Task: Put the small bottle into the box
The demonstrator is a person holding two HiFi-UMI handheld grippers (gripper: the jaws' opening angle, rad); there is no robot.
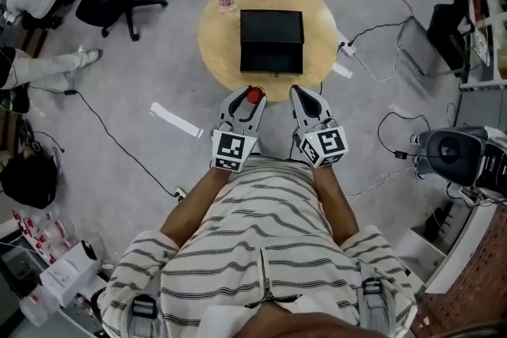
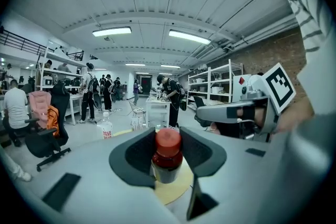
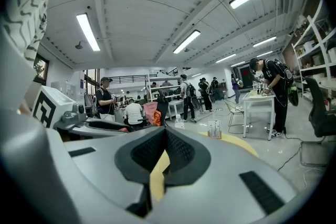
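Left gripper (image 1: 247, 100) clamps the small bottle (image 2: 168, 157) at frame centre, right gripper (image 1: 305, 99) closed and empty; carrying it upright over the open box (image 1: 272, 28) above should ensure a clean drop

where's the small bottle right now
Head view, centre: the small bottle is held in the left gripper, just short of the round table carrying the black box.
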